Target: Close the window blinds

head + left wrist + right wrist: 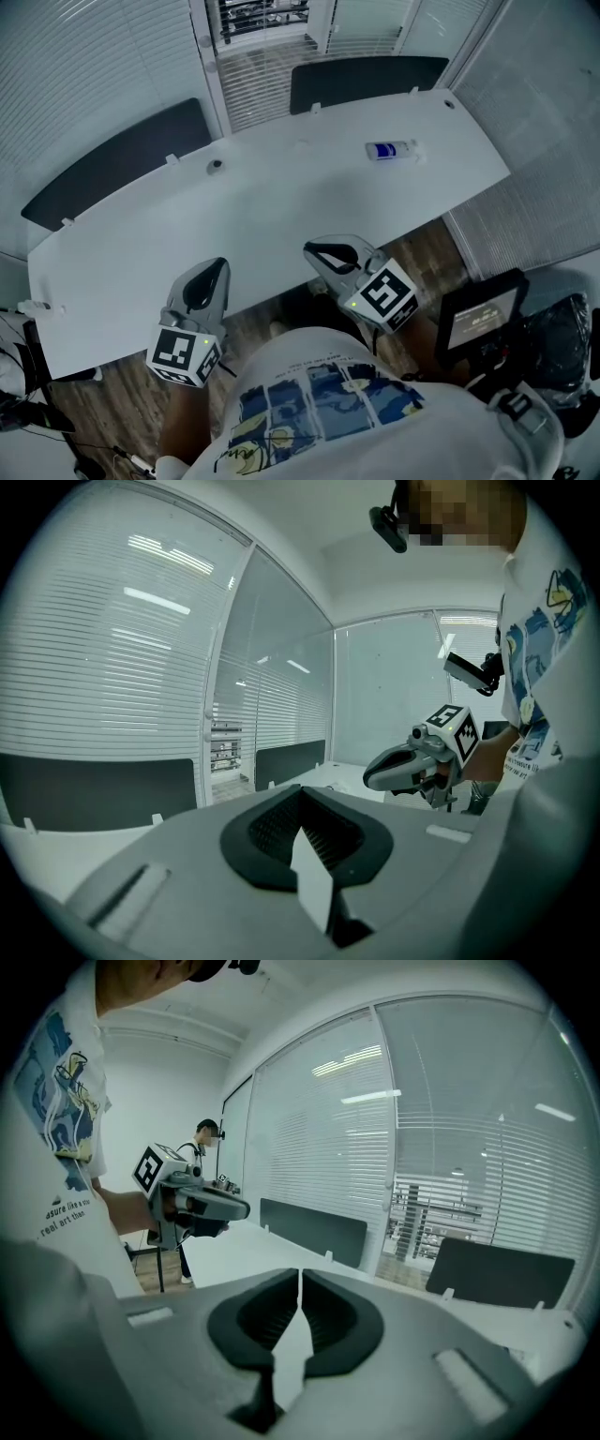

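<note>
Progress: not begun | left tongs clenched, empty | right tongs clenched, empty | window blinds beyond worktop, centre slats apparently open, untouched | remaining: reach blinds, close slats

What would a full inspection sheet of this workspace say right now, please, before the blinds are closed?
Surface: white desk, mostly bare; two dark divider panels along its far edge.
Job's things: window blinds hang lowered on the glass; the narrow centre section lets the space beyond show through; no cord or wand made out.
Clutter: small bottle with a blue label lying on the desk; small dark round fitting.
Grippers: left gripper and right gripper at the desk's near edge, jaws shut, nothing between them.
Cables: what look like dark cables on the floor, left.
Surroundings: wooden floor; black screen device, right; another person far off.
</note>
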The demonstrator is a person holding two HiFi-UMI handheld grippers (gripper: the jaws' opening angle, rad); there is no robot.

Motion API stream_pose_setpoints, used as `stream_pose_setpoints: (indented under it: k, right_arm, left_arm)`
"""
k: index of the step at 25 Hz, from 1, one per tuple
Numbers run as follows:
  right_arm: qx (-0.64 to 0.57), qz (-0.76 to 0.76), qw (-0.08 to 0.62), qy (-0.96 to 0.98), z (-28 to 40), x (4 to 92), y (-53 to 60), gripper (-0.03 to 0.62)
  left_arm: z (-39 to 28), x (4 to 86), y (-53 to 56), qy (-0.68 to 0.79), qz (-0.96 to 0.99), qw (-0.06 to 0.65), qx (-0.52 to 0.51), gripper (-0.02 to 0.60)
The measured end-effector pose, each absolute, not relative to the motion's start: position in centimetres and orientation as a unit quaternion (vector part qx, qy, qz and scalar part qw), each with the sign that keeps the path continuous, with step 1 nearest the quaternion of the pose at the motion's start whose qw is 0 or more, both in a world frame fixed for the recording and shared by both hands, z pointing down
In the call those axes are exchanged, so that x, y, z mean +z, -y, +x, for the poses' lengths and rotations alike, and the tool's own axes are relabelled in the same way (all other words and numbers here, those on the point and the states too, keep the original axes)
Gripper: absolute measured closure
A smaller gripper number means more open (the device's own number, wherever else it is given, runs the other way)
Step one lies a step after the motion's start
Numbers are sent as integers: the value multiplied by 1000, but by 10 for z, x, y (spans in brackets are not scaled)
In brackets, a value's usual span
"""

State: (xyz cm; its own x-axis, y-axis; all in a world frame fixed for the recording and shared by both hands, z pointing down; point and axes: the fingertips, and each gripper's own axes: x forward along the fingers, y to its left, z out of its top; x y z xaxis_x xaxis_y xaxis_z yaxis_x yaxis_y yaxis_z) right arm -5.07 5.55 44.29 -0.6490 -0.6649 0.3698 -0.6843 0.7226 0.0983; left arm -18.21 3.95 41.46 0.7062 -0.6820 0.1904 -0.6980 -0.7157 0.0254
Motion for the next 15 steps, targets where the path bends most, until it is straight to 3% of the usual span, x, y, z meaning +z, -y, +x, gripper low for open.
stream_pose_setpoints:
  k: [15]
  right_arm:
    - [19, 376, 196, 906, -54, 442, -64, 582]
  left_arm:
    - [-180, 418, -46, 363, 926, 47, 87, 577]
